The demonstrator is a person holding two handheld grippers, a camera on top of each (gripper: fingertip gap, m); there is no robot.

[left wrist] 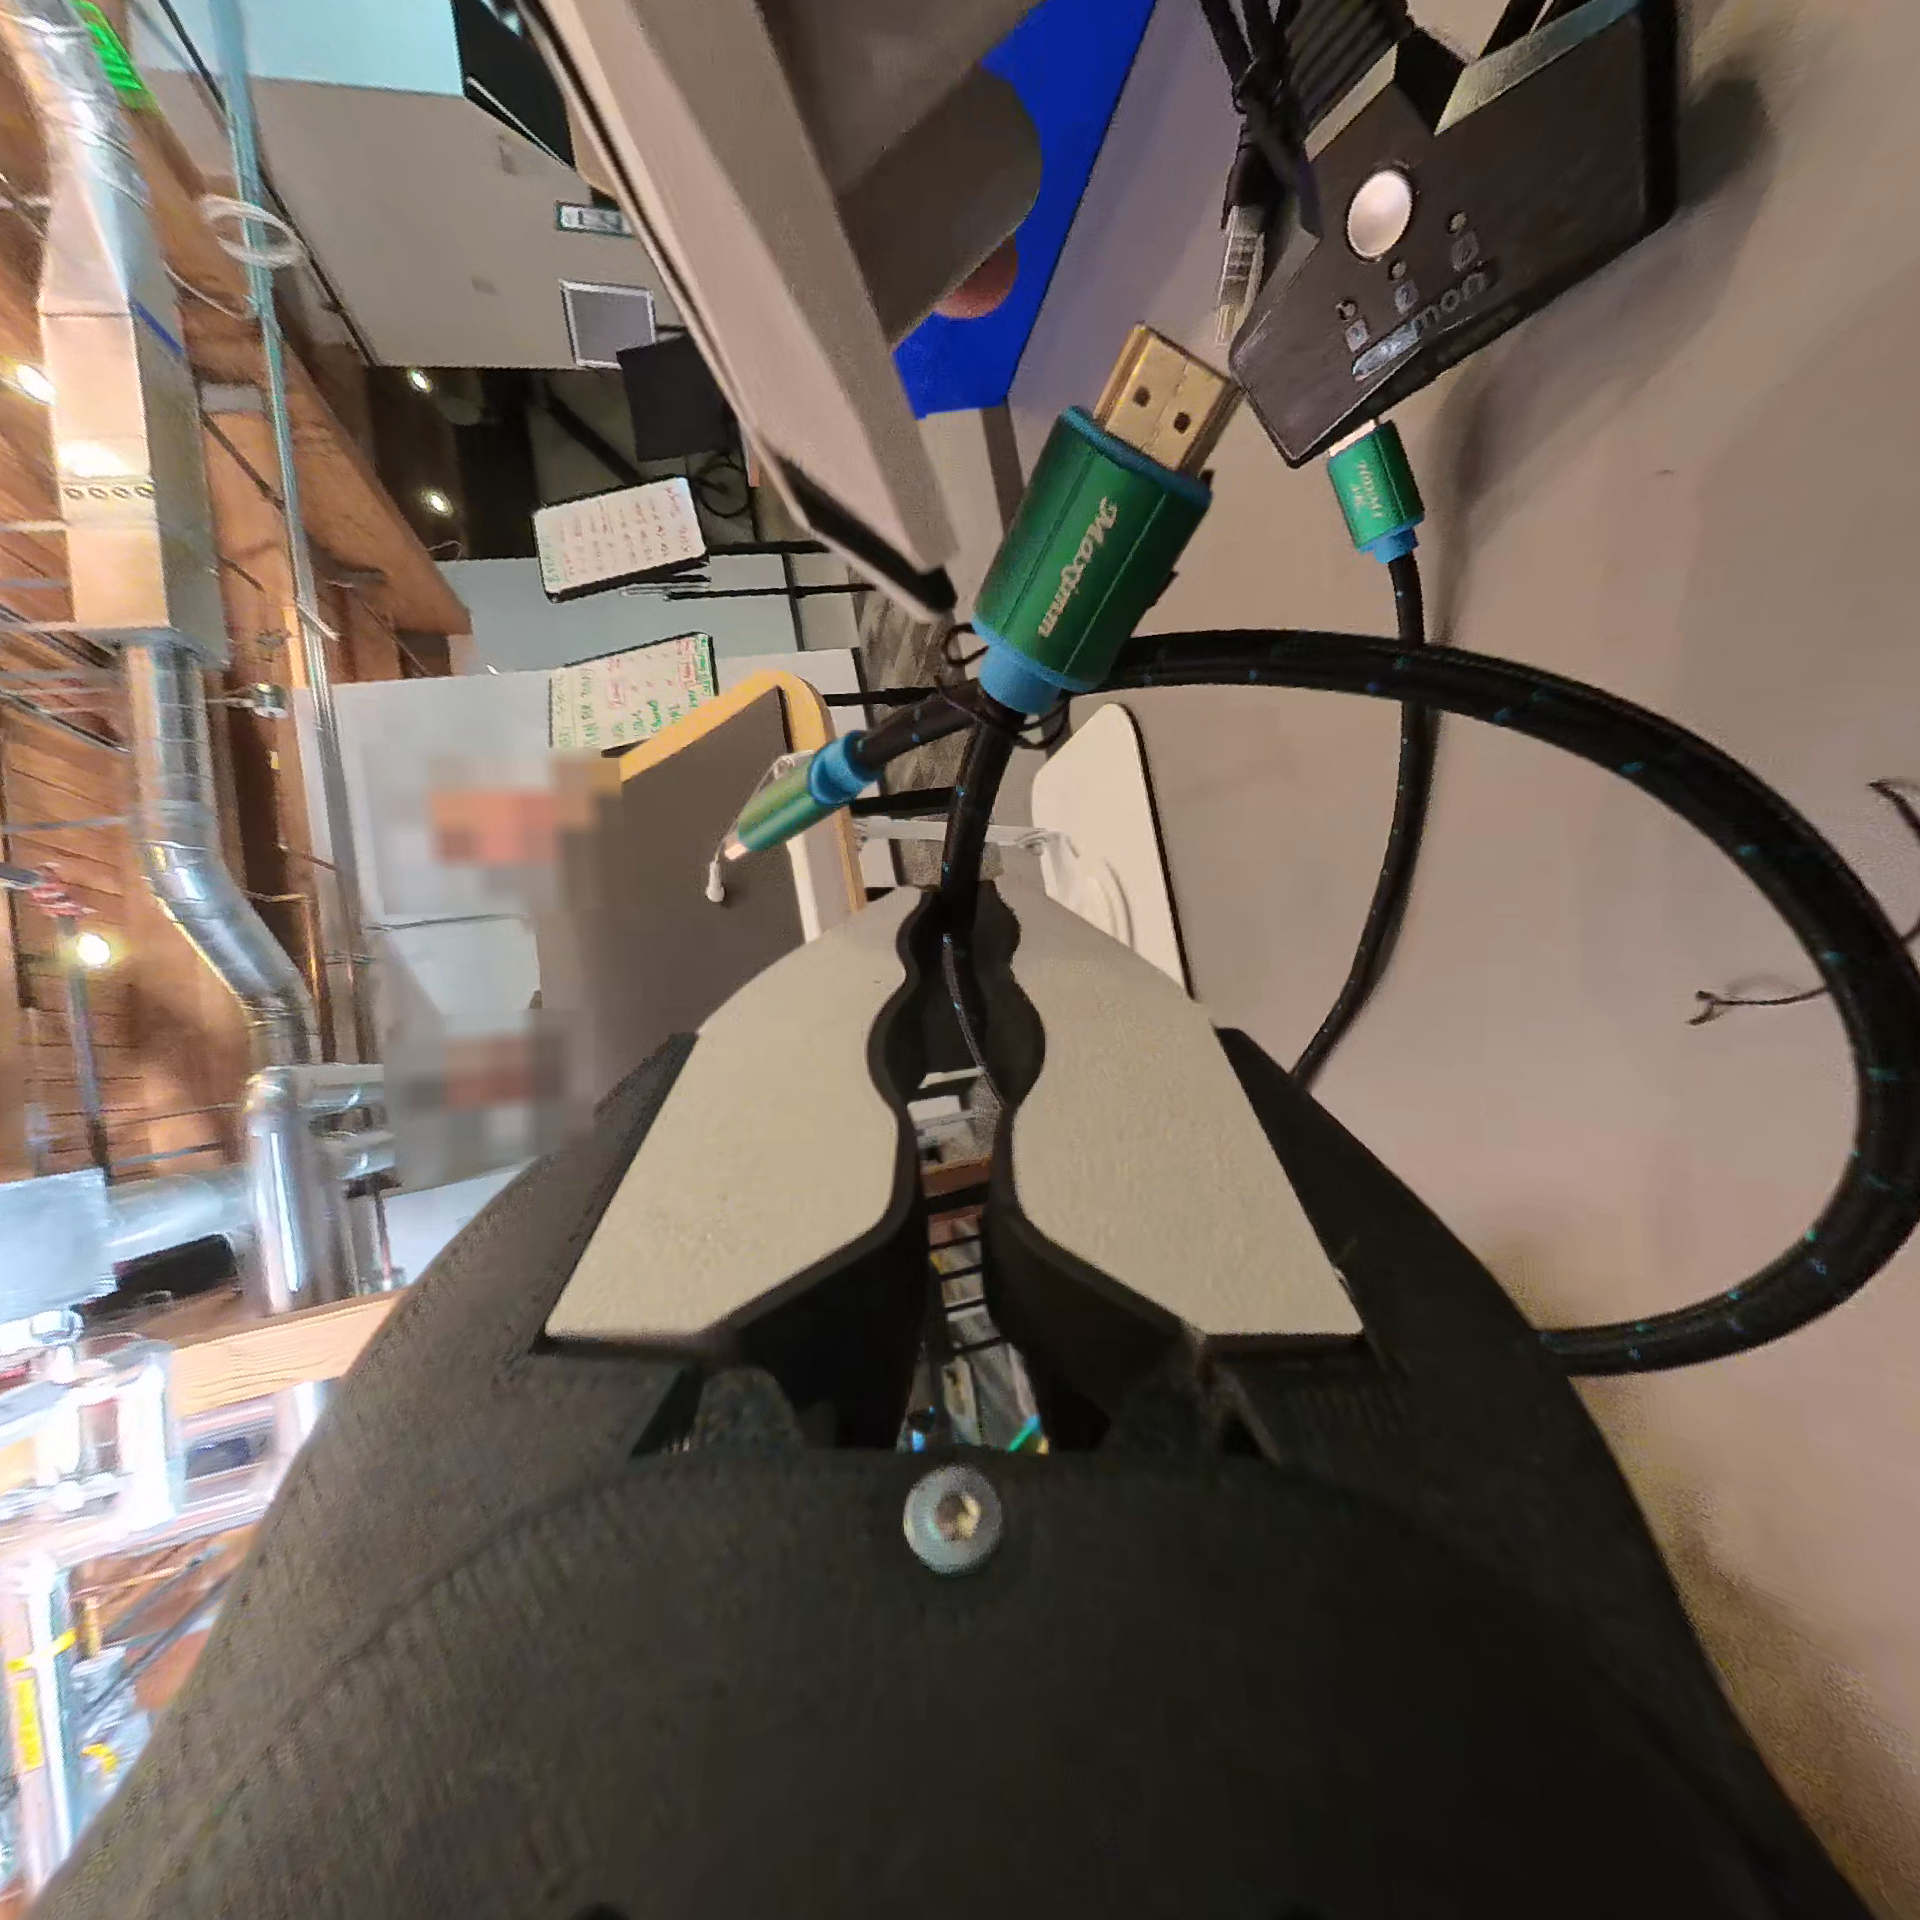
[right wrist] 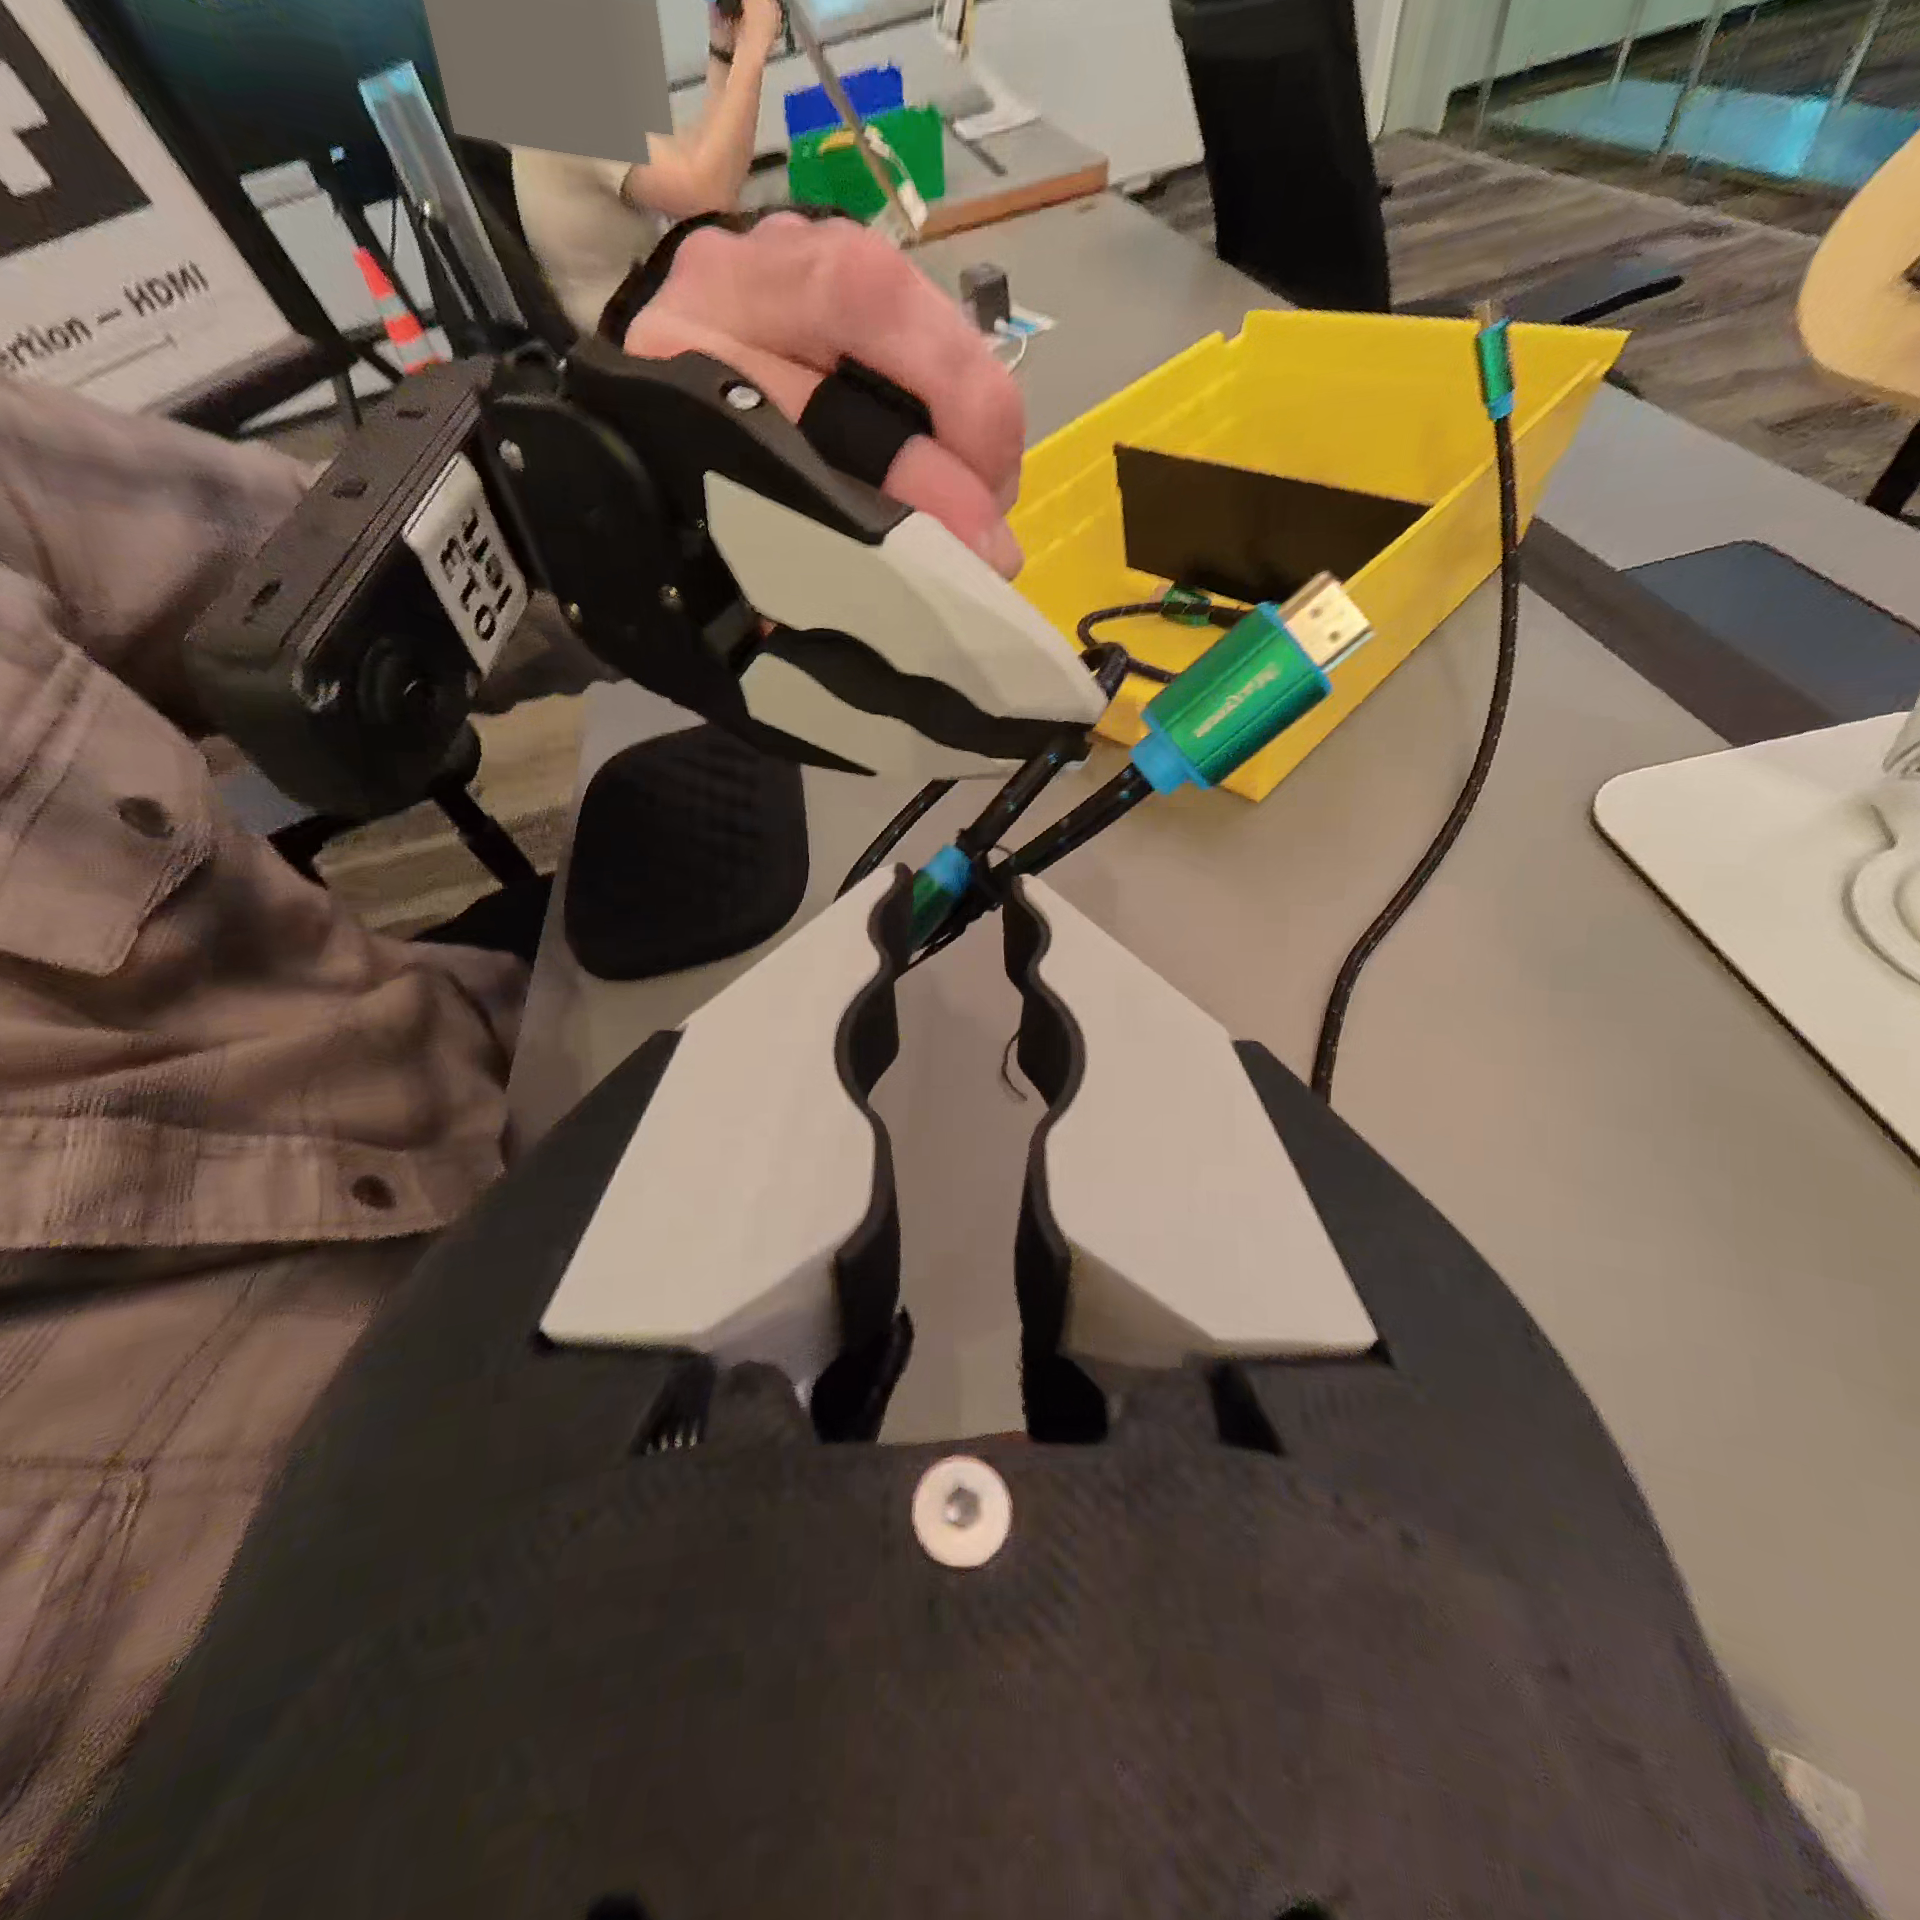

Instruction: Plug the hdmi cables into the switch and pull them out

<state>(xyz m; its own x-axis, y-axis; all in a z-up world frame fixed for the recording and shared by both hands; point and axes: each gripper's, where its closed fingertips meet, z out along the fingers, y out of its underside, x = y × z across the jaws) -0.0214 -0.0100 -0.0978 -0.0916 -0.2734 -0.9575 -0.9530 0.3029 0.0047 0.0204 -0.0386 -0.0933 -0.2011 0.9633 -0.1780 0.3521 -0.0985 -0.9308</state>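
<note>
— While the left gripper [left wrist: 961,935] pinches the braided cable [left wrist: 966,831] below its green plug [left wrist: 1091,566], is the right one holding?

— No, the right gripper [right wrist: 951,914] is parted around a second plug [right wrist: 940,878]. The switch [left wrist: 1455,260], upper right, is half cut off; one port is taken.

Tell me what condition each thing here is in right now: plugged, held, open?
Left gripper: shut on a black cable.
Green HDMI plug: unplugged, held aloft.
Switch: one green-ended cable plugged in.
Right gripper: open.
Yellow bin: open-topped, on the table.
</note>
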